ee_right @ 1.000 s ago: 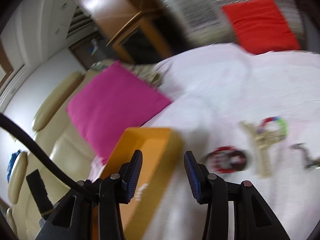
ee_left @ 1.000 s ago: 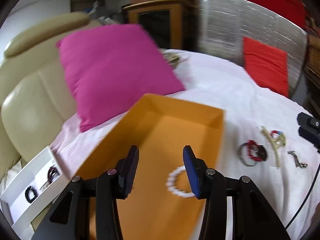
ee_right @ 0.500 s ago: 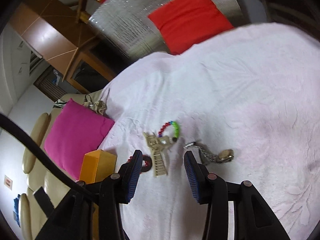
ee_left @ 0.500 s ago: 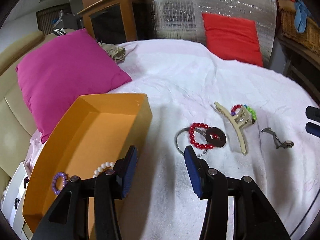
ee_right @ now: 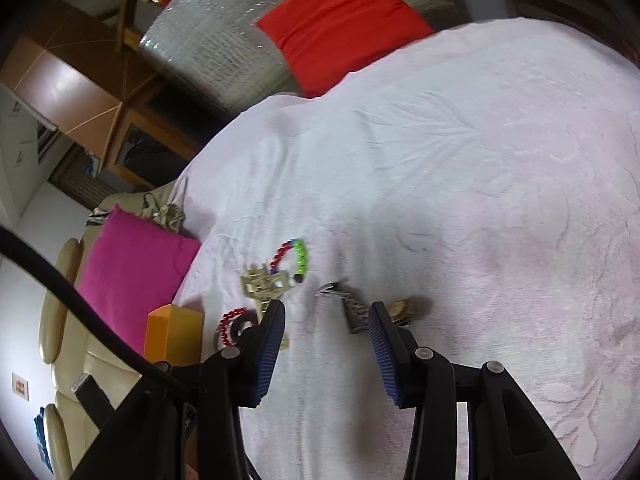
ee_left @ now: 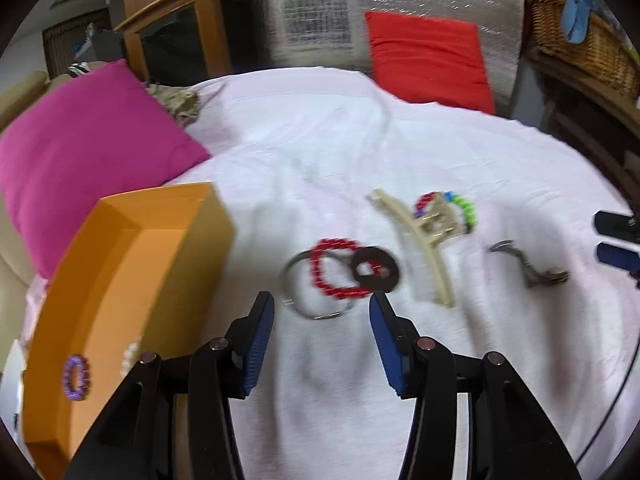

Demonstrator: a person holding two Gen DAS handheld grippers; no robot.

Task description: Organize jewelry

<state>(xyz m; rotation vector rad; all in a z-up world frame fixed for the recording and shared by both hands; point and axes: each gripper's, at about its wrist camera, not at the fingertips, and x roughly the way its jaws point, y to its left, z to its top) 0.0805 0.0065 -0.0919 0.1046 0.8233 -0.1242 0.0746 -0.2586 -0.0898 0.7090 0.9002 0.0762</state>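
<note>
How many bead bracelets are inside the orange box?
2: a purple bracelet near the orange box's front corner, and a white pearl bracelet beside it, partly hidden behind the left gripper. More may be hidden.

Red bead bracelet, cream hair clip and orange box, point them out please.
Red bead bracelet (ee_left: 320, 254), left wrist view, on its upper beads.
Cream hair clip (ee_left: 430, 258), left wrist view, mid spine.
Orange box (ee_left: 160, 248), left wrist view, inner floor.

Embossed white cloth bedspread (ee_right: 460, 152) – on it a shiny metal bangle (ee_left: 308, 300), glossy red beads (ee_left: 332, 268), matt plastic hair clip (ee_left: 424, 240).
</note>
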